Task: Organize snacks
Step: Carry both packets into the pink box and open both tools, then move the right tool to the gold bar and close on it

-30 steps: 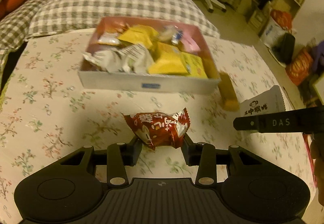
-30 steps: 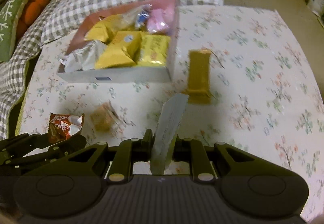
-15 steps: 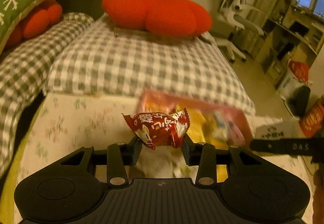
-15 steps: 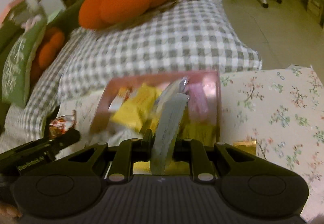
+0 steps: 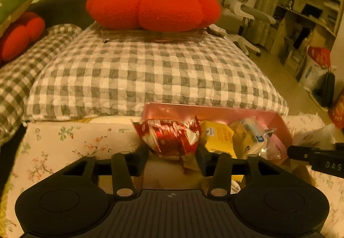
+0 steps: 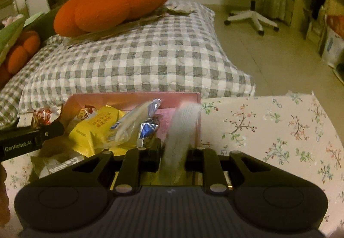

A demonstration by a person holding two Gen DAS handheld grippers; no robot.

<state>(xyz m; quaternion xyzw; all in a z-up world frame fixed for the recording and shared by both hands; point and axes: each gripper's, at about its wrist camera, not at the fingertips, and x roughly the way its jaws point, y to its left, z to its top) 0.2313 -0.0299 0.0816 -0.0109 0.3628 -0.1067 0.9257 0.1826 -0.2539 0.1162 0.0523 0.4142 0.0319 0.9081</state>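
red snack (image 5: 169, 138) over box (image 5: 215, 110) edge

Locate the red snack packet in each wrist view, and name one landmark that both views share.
Left wrist: red snack packet at lower centre, between the left gripper's fingers.
Right wrist: same packet at the left edge, beside the pink box.
Shared landmark: the orange pumpkin cushion on the checked bedding.

We saw a red and white crinkled snack packet (image 5: 169, 136) hanging over the near left part of a pink box (image 5: 215, 110), its wrapper loose between the parted tongs. A pale grey packet (image 6: 182, 130), blurred, stood on edge at the box's right side. Inside lay yellow packets (image 6: 96, 128), a clear wrapper with a blue patch (image 6: 137, 121) and a pink packet (image 6: 164, 119), heaped together.
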